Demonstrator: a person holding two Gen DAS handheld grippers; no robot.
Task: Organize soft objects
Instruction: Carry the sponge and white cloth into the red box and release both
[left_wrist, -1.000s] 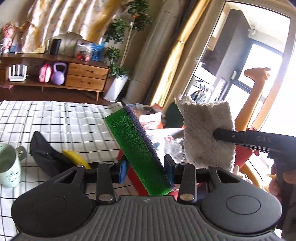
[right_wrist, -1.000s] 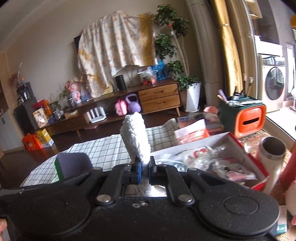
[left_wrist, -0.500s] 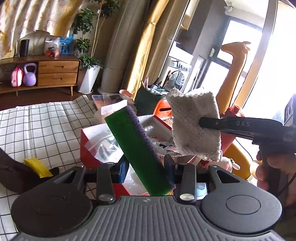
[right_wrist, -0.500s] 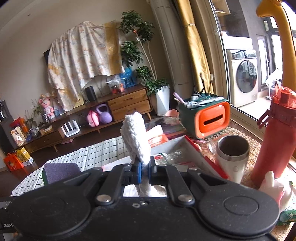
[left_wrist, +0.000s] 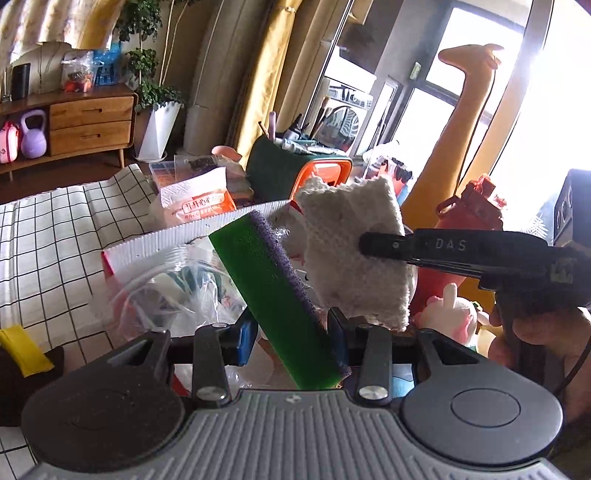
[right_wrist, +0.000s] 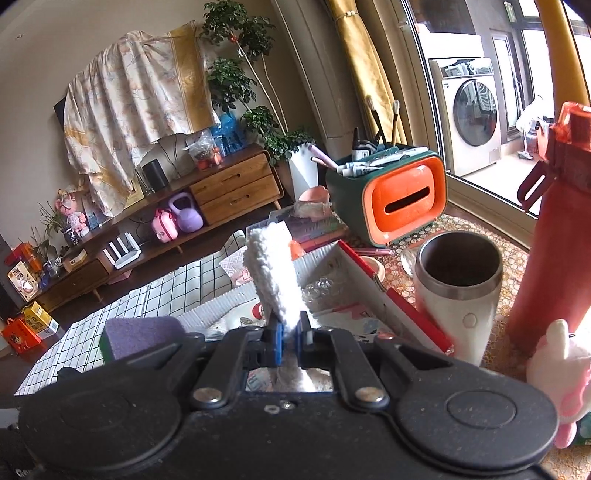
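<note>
My left gripper (left_wrist: 291, 334) is shut on a green sponge with a purple scrub side (left_wrist: 273, 295), held tilted above a red-walled box (left_wrist: 192, 236). The sponge's purple face also shows in the right wrist view (right_wrist: 140, 334). My right gripper (right_wrist: 290, 334) is shut on a white knitted cloth (right_wrist: 273, 277), which stands upright between its pads. In the left wrist view the cloth (left_wrist: 351, 251) hangs from the right gripper's black finger (left_wrist: 424, 245), just right of the sponge and over the box.
The box (right_wrist: 373, 291) holds plastic bags (left_wrist: 166, 291) and packets. Right of it stand a steel cup (right_wrist: 458, 288), a red bottle (right_wrist: 546, 251) and a pink plush (right_wrist: 557, 373). A green-orange pen holder (right_wrist: 399, 199) is behind. A checked cloth (left_wrist: 48, 243) covers the table.
Both grippers have swung right from over the checked cloth to over the red-walled box, each still holding its item. The cup, bottle and plush have come into the right wrist view.
</note>
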